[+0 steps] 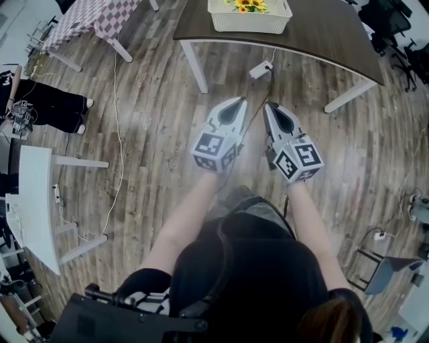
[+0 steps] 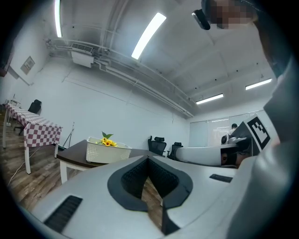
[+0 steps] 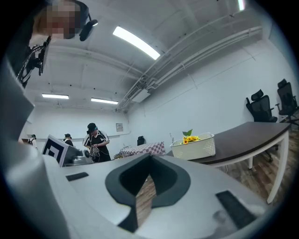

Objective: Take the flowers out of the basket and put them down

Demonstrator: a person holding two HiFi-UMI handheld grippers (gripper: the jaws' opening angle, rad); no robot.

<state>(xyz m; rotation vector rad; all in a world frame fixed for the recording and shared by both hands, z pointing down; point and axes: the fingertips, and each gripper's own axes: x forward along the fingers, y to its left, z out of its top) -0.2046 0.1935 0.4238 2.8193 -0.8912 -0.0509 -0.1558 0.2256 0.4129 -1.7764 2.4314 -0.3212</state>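
A white basket with yellow flowers stands on a dark brown table at the top of the head view. My left gripper and right gripper hang side by side over the wooden floor, well short of the table, both shut and empty. In the left gripper view the basket with the flowers sits ahead to the left. The right gripper view shows the basket and flowers ahead to the right.
A checkered table stands at the upper left, a white desk at the left. A power adapter and cables lie on the floor under the dark table. Office chairs stand at the top right. A person stands in the background.
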